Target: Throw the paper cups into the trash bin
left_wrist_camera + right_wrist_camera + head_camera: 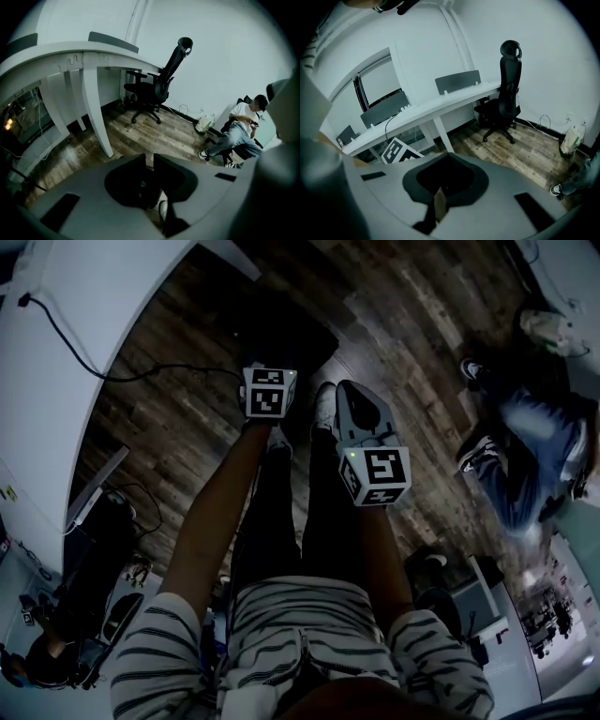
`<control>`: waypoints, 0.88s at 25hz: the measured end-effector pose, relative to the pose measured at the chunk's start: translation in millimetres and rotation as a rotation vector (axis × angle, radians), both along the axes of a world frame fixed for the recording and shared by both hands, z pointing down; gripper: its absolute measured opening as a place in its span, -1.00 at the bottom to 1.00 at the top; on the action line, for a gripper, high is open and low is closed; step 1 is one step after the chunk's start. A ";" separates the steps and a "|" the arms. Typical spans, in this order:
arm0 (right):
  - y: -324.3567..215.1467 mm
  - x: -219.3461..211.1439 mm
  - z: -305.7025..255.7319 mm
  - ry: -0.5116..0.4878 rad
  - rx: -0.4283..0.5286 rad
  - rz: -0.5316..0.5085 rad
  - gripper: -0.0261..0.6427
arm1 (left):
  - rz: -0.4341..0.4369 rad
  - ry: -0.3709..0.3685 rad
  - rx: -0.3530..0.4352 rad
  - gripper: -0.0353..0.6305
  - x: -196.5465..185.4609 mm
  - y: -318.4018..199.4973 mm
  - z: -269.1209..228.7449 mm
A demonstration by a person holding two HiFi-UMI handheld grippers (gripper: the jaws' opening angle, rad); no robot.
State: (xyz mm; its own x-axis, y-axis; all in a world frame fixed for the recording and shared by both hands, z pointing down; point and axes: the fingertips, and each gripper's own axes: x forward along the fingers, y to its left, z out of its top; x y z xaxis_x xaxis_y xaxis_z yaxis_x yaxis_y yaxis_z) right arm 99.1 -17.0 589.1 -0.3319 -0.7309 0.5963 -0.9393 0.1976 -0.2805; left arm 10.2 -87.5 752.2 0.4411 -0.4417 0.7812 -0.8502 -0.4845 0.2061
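Observation:
No paper cup shows in any view. In the head view my left gripper (pixel 269 382) and right gripper (pixel 349 396) hang side by side over the wooden floor, above the person's legs and shoes. A dark boxy shape (pixel 292 329) lies on the floor just beyond them; I cannot tell whether it is the trash bin. In the left gripper view the left gripper (pixel 149 160) has a narrow gap between its jaws, and only floor and a shoe show through it. In the right gripper view the right gripper (pixel 447 157) has its jaw tips together with nothing in them.
A long white desk (pixel 84 352) with a black cable (pixel 70 338) runs along the left. A black office chair (pixel 157 84) stands by the wall. A seated person (pixel 241 126) and a small bag (pixel 205 124) are at the far right. Monitors sit under the desk (pixel 440 105).

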 end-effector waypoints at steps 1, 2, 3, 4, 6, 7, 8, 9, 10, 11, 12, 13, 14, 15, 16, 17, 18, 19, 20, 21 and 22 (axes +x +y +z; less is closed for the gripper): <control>-1.0 0.5 -6.3 0.003 0.007 -0.001 -0.89 | -0.003 0.003 0.011 -0.69 -1.3 -1.4 -9.1; -1.5 0.9 -12.5 0.006 0.013 -0.001 -0.89 | -0.008 0.006 0.022 -0.70 -2.6 -2.7 -18.6; -1.8 1.0 -18.6 0.008 0.019 -0.002 -0.89 | -0.014 0.011 0.034 -0.70 -3.6 -4.3 -28.9; -2.0 0.6 -24.7 0.009 0.025 -0.004 -0.89 | -0.020 0.018 0.047 -0.71 -4.2 -6.0 -39.9; -1.5 -1.1 -36.7 0.012 0.037 -0.009 -0.89 | -0.031 0.034 0.075 -0.75 -4.7 -8.5 -63.4; -1.1 -2.2 -42.7 0.013 0.044 -0.011 -0.89 | -0.036 0.043 0.091 -0.76 -5.0 -9.3 -75.4; -1.2 -3.6 -48.7 0.015 0.052 -0.012 -0.89 | -0.041 0.052 0.106 -0.77 -5.3 -9.9 -87.4; -2.1 -5.0 -54.8 0.016 0.060 -0.013 -0.89 | -0.047 0.062 0.119 -0.78 -5.8 -10.5 -98.8; -3.6 -6.3 -60.7 0.018 0.070 -0.014 -0.89 | -0.053 0.072 0.132 -0.80 -6.3 -11.1 -109.4; -5.6 -7.5 -66.3 0.020 0.078 -0.017 -0.89 | -0.061 0.081 0.142 -0.82 -6.5 -11.5 -119.2; -7.5 -8.2 -71.5 0.023 0.086 -0.022 -0.89 | -0.068 0.090 0.151 -0.82 -6.1 -11.5 -128.5; -9.3 -8.2 -76.6 0.024 0.093 -0.028 -0.89 | -0.076 0.099 0.159 -0.82 -5.1 -11.1 -137.5; -11.1 -7.5 -81.8 0.022 0.100 -0.032 -0.89 | -0.083 0.108 0.167 -0.82 -3.8 -10.6 -146.5; -12.9 -6.5 -87.2 0.020 0.107 -0.035 -0.89 | -0.088 0.115 0.176 -0.82 -2.5 -10.0 -155.6; -14.6 -5.5 -92.9 0.020 0.115 -0.036 -0.89 | -0.092 0.121 0.185 -0.82 -1.5 -9.2 -164.8; -16.0 -4.6 -98.9 0.019 0.124 -0.037 -0.89 | -0.094 0.126 0.195 -0.82 -1.1 -8.1 -174.0; -17.0 -3.8 -105.0 0.017 0.133 -0.037 -0.89 | -0.097 0.131 0.206 -0.82 -1.0 -7.0 -183.0; -17.6 -3.0 -110.9 0.014 0.142 -0.036 -0.89 | -0.101 0.135 0.217 -0.82 -1.3 -5.9 -191.6; -17.6 -1.9 -116.6 0.010 0.150 -0.035 -0.89 | -0.103 0.137 0.228 -0.82 -1.8 -4.8 -199.9; -17.5 -0.8 -121.9 0.007 0.157 -0.032 -0.89 | -0.106 0.137 0.239 -0.82 -2.7 -3.9 -207.9; -17.1 0.0 -126.8 0.003 0.164 -0.030 -0.89 | -0.108 0.137 0.249 -0.82 -4.1 -3.0 -215.8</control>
